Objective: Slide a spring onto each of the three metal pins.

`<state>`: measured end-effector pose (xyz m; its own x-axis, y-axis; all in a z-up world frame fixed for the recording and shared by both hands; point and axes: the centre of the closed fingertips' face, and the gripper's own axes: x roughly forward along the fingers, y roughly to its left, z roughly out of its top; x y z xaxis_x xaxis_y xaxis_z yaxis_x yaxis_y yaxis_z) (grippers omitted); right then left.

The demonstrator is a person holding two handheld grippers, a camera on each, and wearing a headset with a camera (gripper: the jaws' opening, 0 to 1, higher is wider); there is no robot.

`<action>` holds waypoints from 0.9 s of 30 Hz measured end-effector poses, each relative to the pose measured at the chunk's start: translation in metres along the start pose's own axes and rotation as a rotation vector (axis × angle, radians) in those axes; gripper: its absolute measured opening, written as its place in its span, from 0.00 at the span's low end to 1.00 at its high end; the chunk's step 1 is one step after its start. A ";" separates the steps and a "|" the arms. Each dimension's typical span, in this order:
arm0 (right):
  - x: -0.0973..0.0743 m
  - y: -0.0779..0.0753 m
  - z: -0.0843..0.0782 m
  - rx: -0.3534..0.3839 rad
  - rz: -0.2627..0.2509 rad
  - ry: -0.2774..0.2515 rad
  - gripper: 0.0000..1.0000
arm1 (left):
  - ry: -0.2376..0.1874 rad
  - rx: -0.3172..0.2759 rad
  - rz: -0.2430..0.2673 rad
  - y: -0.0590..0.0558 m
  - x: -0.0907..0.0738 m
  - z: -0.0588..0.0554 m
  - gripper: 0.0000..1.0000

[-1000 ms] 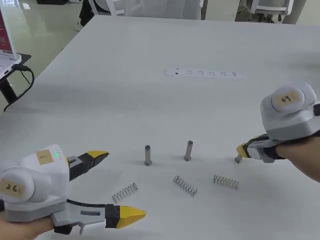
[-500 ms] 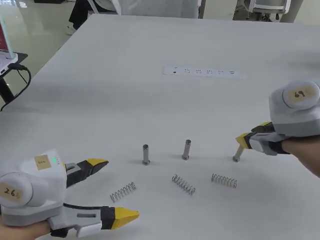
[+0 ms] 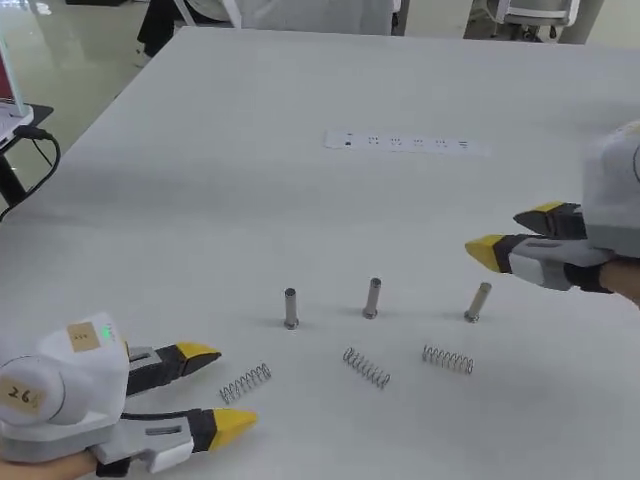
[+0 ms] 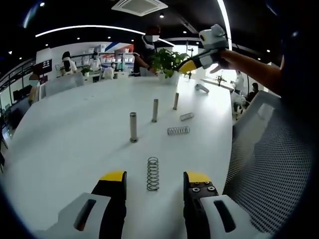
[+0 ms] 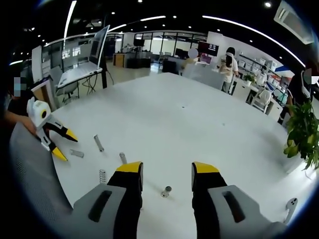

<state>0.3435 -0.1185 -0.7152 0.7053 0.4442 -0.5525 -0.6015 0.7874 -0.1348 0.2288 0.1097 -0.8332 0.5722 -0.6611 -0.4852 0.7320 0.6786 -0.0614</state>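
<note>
Left gripper (image 3: 232, 386): jaws spread, empty, left spring (image 3: 246, 383) just beside its tips; three steel pins (image 3: 372, 298) upright in a row on white table (image 3: 200, 200), bare; two more springs (image 3: 367, 368) flat in front; right gripper (image 3: 505, 232): jaws spread, empty, near rightmost pin (image 3: 477, 301), not touching.

A handwritten "26" stands on the round tan paper sticker (image 3: 22, 395) on the left gripper's (image 3: 232, 386) white plastic housing. The marks on the small square yellowish sticker (image 3: 82, 338) beside it are too small to read.

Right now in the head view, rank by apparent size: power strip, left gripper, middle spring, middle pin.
1. left gripper, nearest the camera, so inflated
2. power strip
3. middle spring and middle pin: too alike to rank
</note>
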 end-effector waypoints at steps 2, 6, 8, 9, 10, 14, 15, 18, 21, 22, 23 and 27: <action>-0.004 0.003 0.001 0.007 0.022 -0.018 0.43 | 0.002 0.001 0.002 0.001 0.000 -0.001 0.37; -0.012 0.007 0.001 0.005 0.050 -0.058 0.55 | 0.008 0.003 0.003 0.002 0.000 -0.002 0.34; -0.015 0.007 0.001 0.014 0.058 -0.072 0.62 | 0.011 0.007 0.002 0.002 0.000 -0.002 0.32; -0.017 0.008 0.001 0.014 0.063 -0.079 0.65 | 0.012 0.008 0.001 0.001 0.001 -0.002 0.31; -0.019 0.008 0.001 0.018 0.068 -0.084 0.68 | 0.012 0.009 0.001 0.002 0.001 -0.002 0.31; -0.024 0.011 0.000 0.001 0.084 -0.103 0.80 | 0.014 0.011 0.001 0.002 0.002 -0.003 0.28; -0.025 0.012 -0.001 -0.007 0.088 -0.105 0.81 | 0.016 0.011 0.000 0.002 0.002 -0.004 0.28; -0.029 0.016 -0.001 -0.012 0.108 -0.121 0.90 | 0.017 0.012 0.003 0.003 0.002 -0.004 0.26; -0.030 0.023 -0.004 -0.004 0.134 -0.124 0.99 | 0.019 0.012 0.005 0.004 0.001 -0.005 0.24; -0.031 0.026 -0.006 -0.005 0.143 -0.122 0.99 | 0.020 0.012 0.005 0.004 0.001 -0.005 0.24; -0.031 0.027 -0.007 -0.003 0.145 -0.123 0.99 | 0.020 0.013 0.005 0.004 0.001 -0.005 0.23; -0.035 0.034 -0.011 0.008 0.172 -0.119 0.99 | 0.023 0.013 0.008 0.005 0.001 -0.006 0.21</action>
<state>0.2946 -0.1122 -0.7098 0.6322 0.6193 -0.4656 -0.7142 0.6988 -0.0404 0.2305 0.1145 -0.8390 0.5694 -0.6479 -0.5060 0.7324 0.6793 -0.0458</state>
